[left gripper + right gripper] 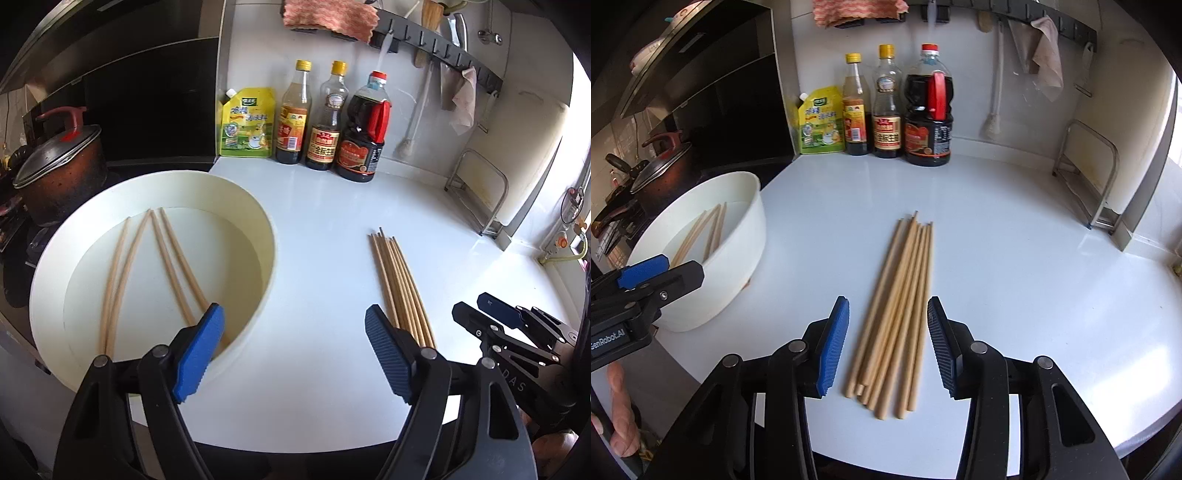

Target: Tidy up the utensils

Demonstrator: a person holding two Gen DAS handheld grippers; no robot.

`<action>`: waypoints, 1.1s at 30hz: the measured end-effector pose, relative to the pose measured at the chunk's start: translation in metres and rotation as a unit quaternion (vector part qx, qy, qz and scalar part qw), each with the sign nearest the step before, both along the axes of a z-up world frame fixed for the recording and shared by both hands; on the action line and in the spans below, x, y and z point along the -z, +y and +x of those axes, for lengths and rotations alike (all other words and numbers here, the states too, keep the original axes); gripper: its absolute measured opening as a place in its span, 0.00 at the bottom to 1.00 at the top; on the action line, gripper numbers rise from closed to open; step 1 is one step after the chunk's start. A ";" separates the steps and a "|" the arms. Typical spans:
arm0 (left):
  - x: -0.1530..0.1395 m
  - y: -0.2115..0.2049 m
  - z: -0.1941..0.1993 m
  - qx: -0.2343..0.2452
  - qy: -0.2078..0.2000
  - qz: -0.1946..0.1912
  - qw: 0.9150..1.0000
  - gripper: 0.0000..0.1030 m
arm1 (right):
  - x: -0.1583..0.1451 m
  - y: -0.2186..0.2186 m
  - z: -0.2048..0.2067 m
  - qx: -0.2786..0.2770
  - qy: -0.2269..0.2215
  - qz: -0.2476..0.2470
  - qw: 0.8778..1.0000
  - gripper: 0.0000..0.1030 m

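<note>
A bundle of several wooden chopsticks [905, 280] lies on the white counter [1015, 258]. It runs away from me between the blue pads of my right gripper [887, 301], which is open and not touching it. At the left stands a white basin [267, 236] with water and several more chopsticks [173, 266] in it. My left gripper [293, 321] is open wide and holds nothing. Its left pad hangs over the basin's near rim, and its right pad is beside the bundle [399, 280]. Each gripper shows in the other's view: the right gripper [471, 302] and the left gripper [683, 268].
Three sauce bottles [886, 110] and a yellow pouch [820, 122] stand against the back wall. A lidded pot [62, 166] sits on the stove at the left. A metal rack [1089, 177] leans at the right. Cloths and tools hang from a wall rail [443, 48]. The counter's front edge runs just under the grippers.
</note>
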State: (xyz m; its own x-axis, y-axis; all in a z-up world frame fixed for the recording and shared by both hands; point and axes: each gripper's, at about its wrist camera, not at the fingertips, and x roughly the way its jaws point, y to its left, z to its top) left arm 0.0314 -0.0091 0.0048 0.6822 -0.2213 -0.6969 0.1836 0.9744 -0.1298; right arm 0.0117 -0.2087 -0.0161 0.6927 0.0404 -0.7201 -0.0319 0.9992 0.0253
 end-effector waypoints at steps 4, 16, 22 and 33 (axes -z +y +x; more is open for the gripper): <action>0.008 -0.019 -0.002 0.013 0.007 -0.009 1.000 0.77 | 0.014 -0.025 0.001 0.021 0.010 0.002 1.000 0.45; 0.034 -0.053 -0.001 0.020 0.024 0.000 1.000 0.77 | 0.060 -0.046 0.039 0.027 0.053 0.019 0.998 0.47; 0.042 -0.055 0.005 0.017 0.038 -0.002 0.999 0.77 | 0.067 -0.044 0.053 0.025 0.058 0.009 0.998 0.47; 0.053 -0.065 0.011 0.016 0.053 0.003 0.998 0.77 | 0.075 -0.042 0.062 0.017 0.079 -0.011 0.997 0.47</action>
